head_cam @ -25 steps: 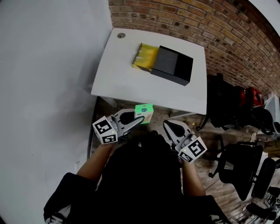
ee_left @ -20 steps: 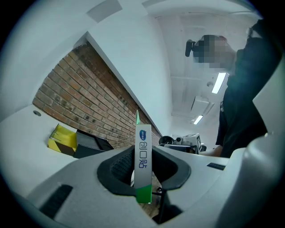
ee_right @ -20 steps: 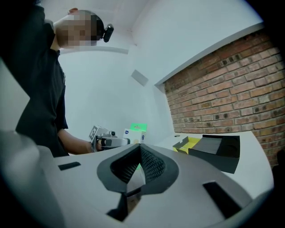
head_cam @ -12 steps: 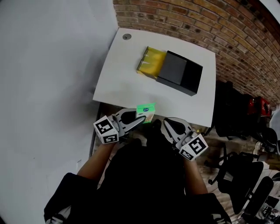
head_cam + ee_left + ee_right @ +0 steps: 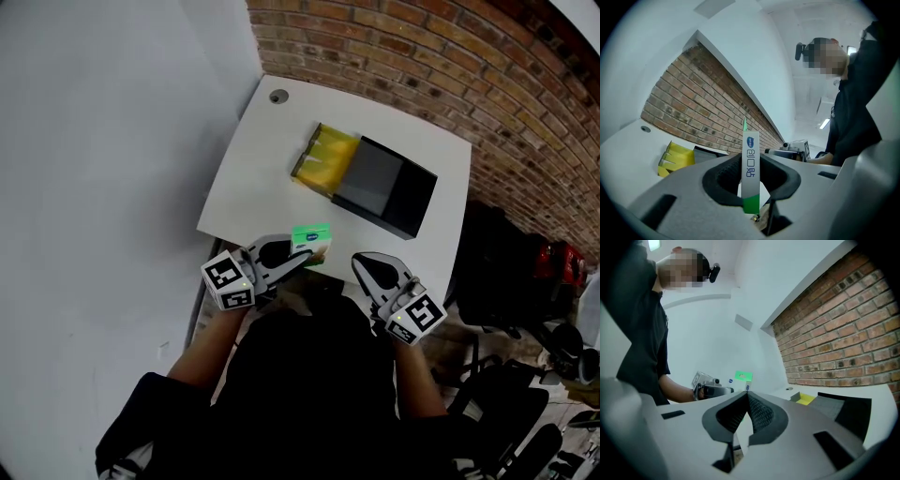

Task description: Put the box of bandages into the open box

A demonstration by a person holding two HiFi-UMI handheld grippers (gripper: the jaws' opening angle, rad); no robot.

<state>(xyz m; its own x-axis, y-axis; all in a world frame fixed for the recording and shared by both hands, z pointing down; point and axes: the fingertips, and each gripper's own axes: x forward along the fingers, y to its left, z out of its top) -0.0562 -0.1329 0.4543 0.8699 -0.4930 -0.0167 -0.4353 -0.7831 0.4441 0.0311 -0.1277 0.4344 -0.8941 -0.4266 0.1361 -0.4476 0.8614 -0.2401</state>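
Observation:
The box of bandages [image 5: 310,241], green and white, is clamped in my left gripper [image 5: 302,255] at the white table's [image 5: 253,178] near edge. In the left gripper view the bandage box [image 5: 750,168] stands edge-on between the jaws. The open box [image 5: 326,157] has a yellow inside and a black lid [image 5: 386,187] and lies mid-table, well beyond both grippers. My right gripper [image 5: 362,263] hangs shut and empty to the right of the left one. Its own view shows the closed gripper [image 5: 747,396], the bandage box [image 5: 743,376] and the open box [image 5: 805,399].
A brick wall [image 5: 450,66] runs behind the table and a white wall [image 5: 103,187] stands at the left. A round grey cable hole [image 5: 278,96] marks the table's far corner. Black office chairs [image 5: 525,412] and dark bags crowd the floor at the right.
The table has drawn closer and now reaches the grippers. The bandage box has gone from short of the table's front edge to over it. Both grippers keep their grip states.

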